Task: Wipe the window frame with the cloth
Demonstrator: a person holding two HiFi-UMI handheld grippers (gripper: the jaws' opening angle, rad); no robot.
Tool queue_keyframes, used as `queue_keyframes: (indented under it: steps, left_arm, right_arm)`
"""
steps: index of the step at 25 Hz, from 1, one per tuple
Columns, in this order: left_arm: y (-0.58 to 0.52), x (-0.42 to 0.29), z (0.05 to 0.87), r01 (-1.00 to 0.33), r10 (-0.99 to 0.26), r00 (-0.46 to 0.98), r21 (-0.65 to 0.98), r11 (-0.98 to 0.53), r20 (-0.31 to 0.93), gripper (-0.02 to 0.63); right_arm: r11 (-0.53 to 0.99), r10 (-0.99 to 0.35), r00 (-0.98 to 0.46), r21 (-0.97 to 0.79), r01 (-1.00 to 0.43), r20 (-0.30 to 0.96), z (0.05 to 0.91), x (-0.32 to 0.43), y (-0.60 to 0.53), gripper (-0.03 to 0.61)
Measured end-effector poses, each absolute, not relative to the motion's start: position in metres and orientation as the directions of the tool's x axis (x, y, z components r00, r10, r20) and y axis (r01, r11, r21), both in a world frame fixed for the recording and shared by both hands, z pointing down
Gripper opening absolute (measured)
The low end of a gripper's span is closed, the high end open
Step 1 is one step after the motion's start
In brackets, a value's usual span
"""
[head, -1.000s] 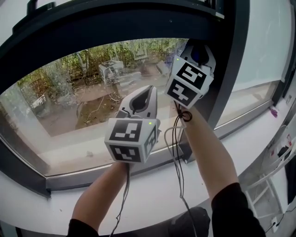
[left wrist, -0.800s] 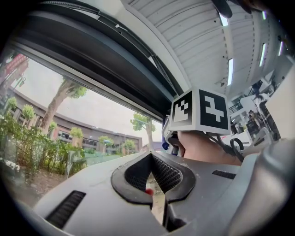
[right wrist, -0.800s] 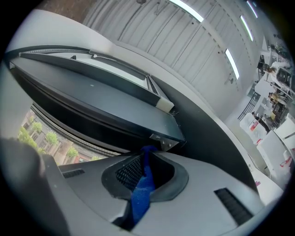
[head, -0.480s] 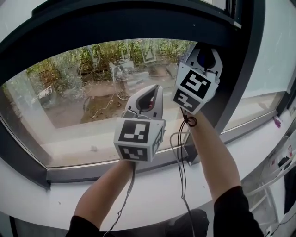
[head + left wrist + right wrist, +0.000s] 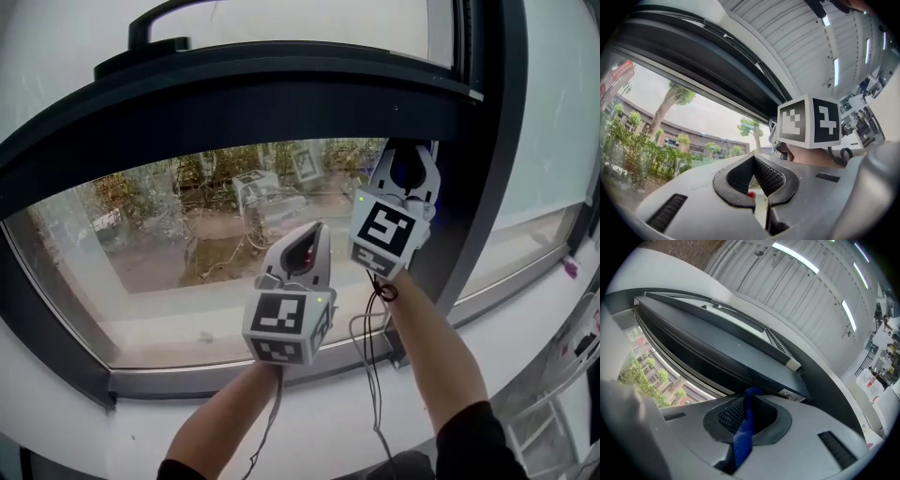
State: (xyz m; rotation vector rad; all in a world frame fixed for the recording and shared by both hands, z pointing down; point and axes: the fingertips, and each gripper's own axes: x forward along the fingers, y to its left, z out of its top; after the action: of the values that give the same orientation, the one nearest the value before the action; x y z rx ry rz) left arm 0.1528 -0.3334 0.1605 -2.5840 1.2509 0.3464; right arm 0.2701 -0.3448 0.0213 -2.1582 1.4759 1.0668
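The dark window frame point(image 5: 262, 98) curves over the glass point(image 5: 178, 244), and a vertical post point(image 5: 478, 187) stands at the right. My right gripper point(image 5: 410, 155) is held up just under the top bar, beside that post. It is shut on a blue cloth point(image 5: 744, 427), which sticks up between the jaws toward the frame's dark underside point(image 5: 726, 357). My left gripper point(image 5: 314, 234) is lower and to the left, in front of the glass. In the left gripper view the left gripper point(image 5: 753, 159) is shut with nothing in it, and the right gripper's marker cube point(image 5: 808, 121) shows close behind.
A white windowsill point(image 5: 122, 422) runs below the frame. A dark handle point(image 5: 155, 23) sits above the top bar. Thin cables point(image 5: 370, 347) hang from the grippers along the person's forearms. Outside the glass are trees and buildings.
The head view has tilted up, so more of the top bar and the handle show. Both grippers stay close together, with the right one now nearer the top bar. Neither grip has changed.
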Motion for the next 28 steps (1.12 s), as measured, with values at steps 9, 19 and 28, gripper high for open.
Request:
queue_keyframes:
  steps: [9,19,28]
  left_arm:
    - [-0.330,0.126,0.169,-0.802,-0.741,0.587,-0.111,-0.587,-0.326,0.005]
    - [-0.320,0.087,0.168,-0.836,-0.770,0.537,-0.097,-0.539,-0.344,0.005]
    - [-0.312,0.032,0.174,-0.878,-0.812,0.466,-0.073,-0.473,-0.350,0.005]
  right_arm:
    - [-0.388,-0.663,0.093,0.234,-0.892,-0.743,0.025,0.221,-0.339,0.018]
    - [-0.352,-0.659,-0.020,0.331,-0.875,-0.752,0.024,0.153,-0.329,0.018]
    - [-0.296,-0.664,-0.056,0.332,-0.896,-0.745,0.024,0.095,-0.324,0.018]
